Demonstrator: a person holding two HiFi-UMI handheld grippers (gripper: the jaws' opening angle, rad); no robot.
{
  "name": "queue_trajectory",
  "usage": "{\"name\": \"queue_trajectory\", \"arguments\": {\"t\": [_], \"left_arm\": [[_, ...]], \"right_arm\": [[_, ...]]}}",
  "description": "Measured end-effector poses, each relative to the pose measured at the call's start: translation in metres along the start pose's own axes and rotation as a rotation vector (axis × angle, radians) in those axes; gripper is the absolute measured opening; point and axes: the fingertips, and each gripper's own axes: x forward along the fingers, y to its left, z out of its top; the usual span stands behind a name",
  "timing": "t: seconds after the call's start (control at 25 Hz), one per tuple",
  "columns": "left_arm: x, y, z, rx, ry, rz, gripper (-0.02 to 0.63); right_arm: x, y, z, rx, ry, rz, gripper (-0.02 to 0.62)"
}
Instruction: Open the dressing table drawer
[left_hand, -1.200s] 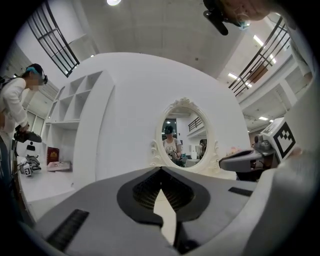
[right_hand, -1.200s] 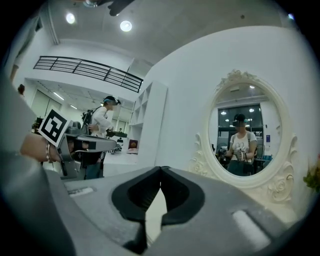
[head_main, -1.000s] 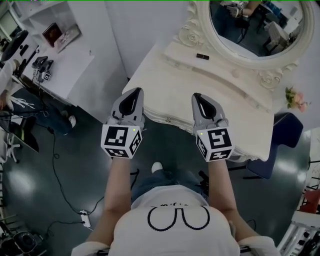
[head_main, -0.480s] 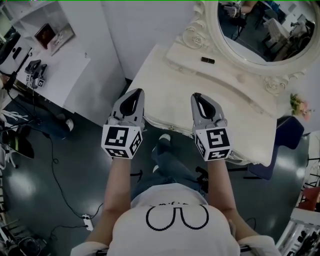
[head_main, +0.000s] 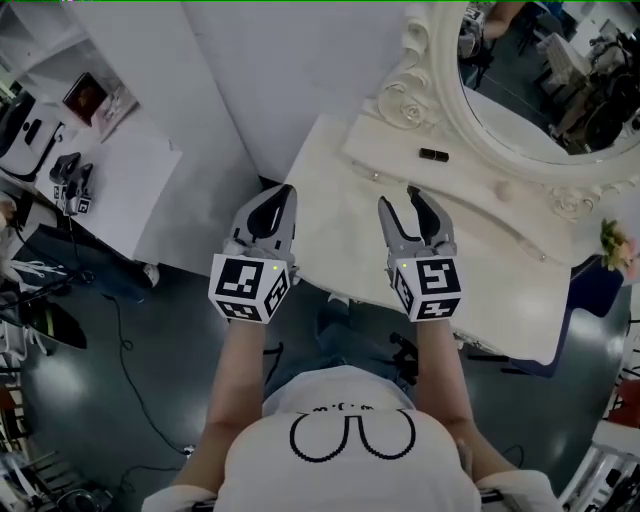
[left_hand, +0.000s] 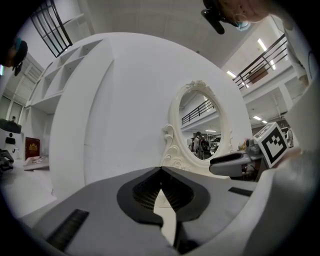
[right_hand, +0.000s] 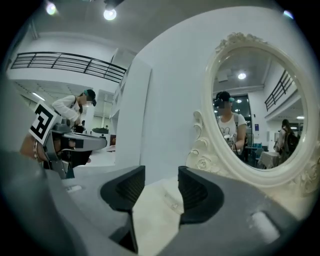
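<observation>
**Step in hand: approach.** Both grippers hang over the front part of the dressing table (head_main: 340, 225), pointing toward the oval mirror (head_main: 540, 80). Neither touches the furniture.

**Jaw state**
- Left gripper (head_main: 280, 195): jaws together, tips meeting, nothing between them.
- Right gripper (head_main: 408, 200): jaws apart and opening. Only bare tabletop (right_hand: 155, 215) shows through the gap; nothing is gripped.

**Location of the task item**
- No drawer seam can be made out in any view.
- A raised tier (head_main: 450, 205) runs along the foot of the mirror. A small knob (head_main: 375, 175) sits on its front face, ahead of the right gripper and slightly to its left.
- In the right gripper view a small, pale fitting (right_hand: 173, 206) lies on the line between the jaws. It is probably this knob, which would mark the drawer.

**Next move, as judged**
1. Advance the right gripper, keeping it low, until the knob stands between the open jaws.
2. Close the jaws on the knob.
3. Pull straight back toward the person.

The knob is small and the jaws are broad, so careful centring is required.
</observation>
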Motion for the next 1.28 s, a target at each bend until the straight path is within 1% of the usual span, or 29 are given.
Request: {"name": "queue_trajectory", "arguments": {"t": [0.12, 0.16, 0.2, 0.4, 0.6, 0.72, 1.04, 1.2, 1.28], "left_arm": [[0.029, 0.021, -0.003, -0.01, 0.015, -0.001, -0.002], [0.039, 0.027, -0.003, -0.013, 0.021, -0.001, -0.002], [0.048, 0.032, -0.004, -0.016, 0.026, -0.003, -0.002], [0.086, 0.053, -0.008, -0.026, 0.056, -0.017, -0.002], [0.116, 0.06, -0.019, -0.019, 0.093, -0.052, -0.002], [0.129, 0.063, -0.025, -0.021, 0.109, -0.077, -0.002], [0.154, 0.068, -0.055, -0.061, 0.174, -0.184, -0.002], [0.158, 0.072, -0.065, -0.075, 0.196, -0.215, -0.002], [0.158, 0.079, -0.074, -0.086, 0.21, -0.214, -0.002]], "right_arm": [[0.033, -0.017, -0.003, 0.045, 0.019, -0.008, 0.276], [0.043, -0.024, -0.004, 0.057, 0.023, -0.015, 0.296], [0.052, -0.03, -0.005, 0.07, 0.026, -0.024, 0.299], [0.086, -0.05, -0.014, 0.126, 0.058, -0.051, 0.301], [0.106, -0.06, -0.029, 0.117, 0.115, -0.078, 0.301], [0.113, -0.064, -0.041, 0.129, 0.147, -0.106, 0.301], [0.119, -0.053, -0.082, 0.202, 0.257, -0.178, 0.29], [0.123, -0.043, -0.113, 0.263, 0.335, -0.201, 0.272], [0.126, -0.037, -0.131, 0.296, 0.375, -0.209, 0.265]]}}
